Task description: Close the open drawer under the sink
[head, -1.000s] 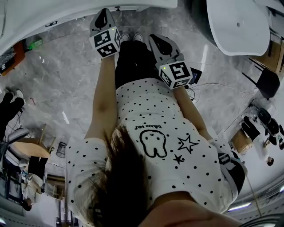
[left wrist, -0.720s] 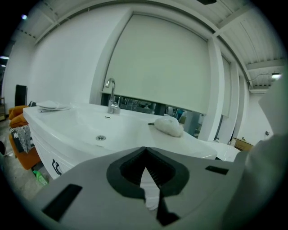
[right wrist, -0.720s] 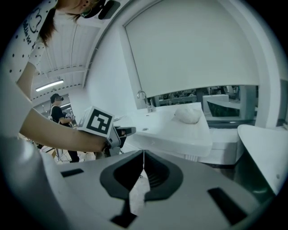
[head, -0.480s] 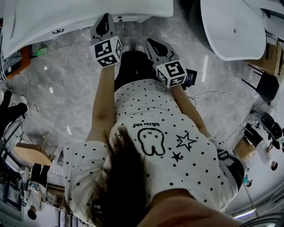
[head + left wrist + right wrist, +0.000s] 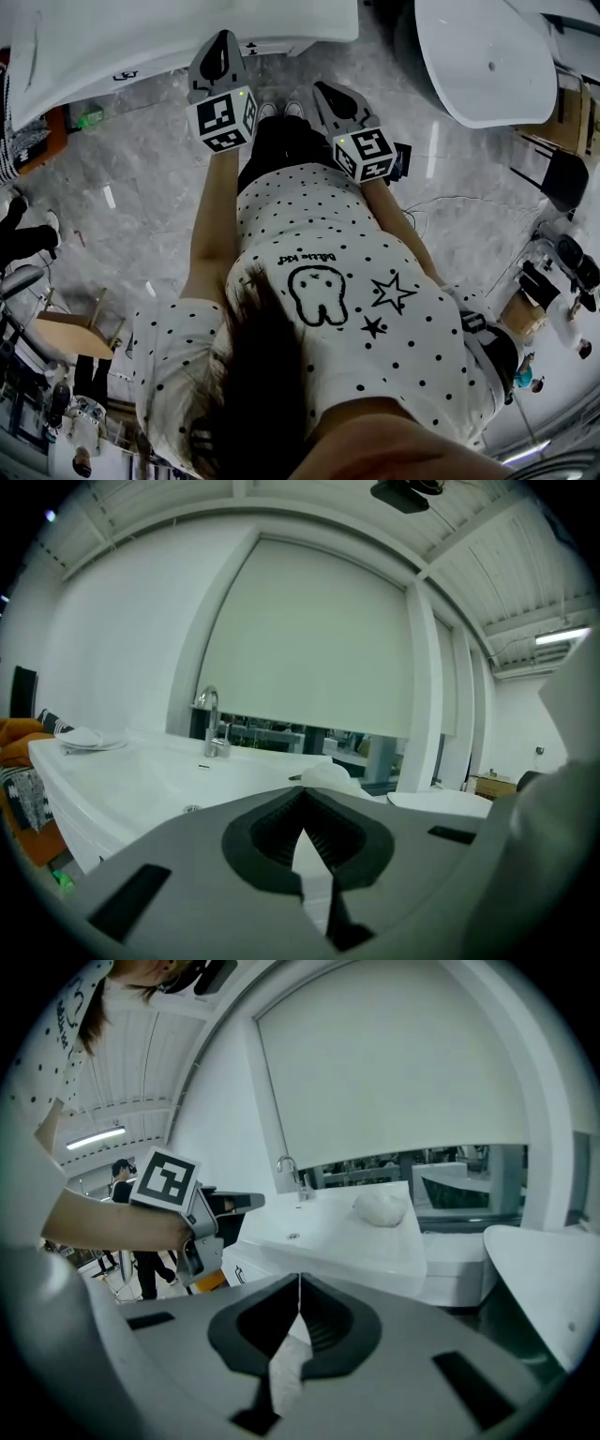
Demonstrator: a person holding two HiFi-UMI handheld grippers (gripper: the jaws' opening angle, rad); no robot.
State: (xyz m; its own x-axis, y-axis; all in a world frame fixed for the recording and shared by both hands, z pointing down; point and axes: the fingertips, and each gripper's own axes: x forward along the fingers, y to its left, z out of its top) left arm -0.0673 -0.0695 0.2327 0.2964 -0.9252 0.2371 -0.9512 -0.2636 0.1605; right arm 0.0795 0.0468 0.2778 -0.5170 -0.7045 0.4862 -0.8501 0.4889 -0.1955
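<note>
Head view looks steeply down over the person's dotted shirt (image 5: 328,309) to two bare forearms reaching forward, each hand carrying a gripper. Past the black trousers, the tips of two shoes (image 5: 281,108) stand on the grey marbled floor (image 5: 141,187). The left gripper (image 5: 223,42) is clenched, its dark pads meeting in a thin line with nothing between them. Its nose lies over the near edge of the white sink (image 5: 112,37), though contact cannot be judged from above. The right gripper (image 5: 326,92) is just beside it, a little nearer the body, and is likewise squeezed together and empty. Right gripper view shows the drawer front (image 5: 258,1262) directly under the basin's overhanging rim, facing the person, with a small dark mark on it; whether it stands out from the cabinet cannot be told. On the counter above lie a pale rounded lump (image 5: 380,1207) and, farther back, a chrome faucet (image 5: 291,1171). A round white table (image 5: 553,1279) sits off to the right, apart from the sink. Behind everything a large pale blind (image 5: 309,639) covers the window.
</note>
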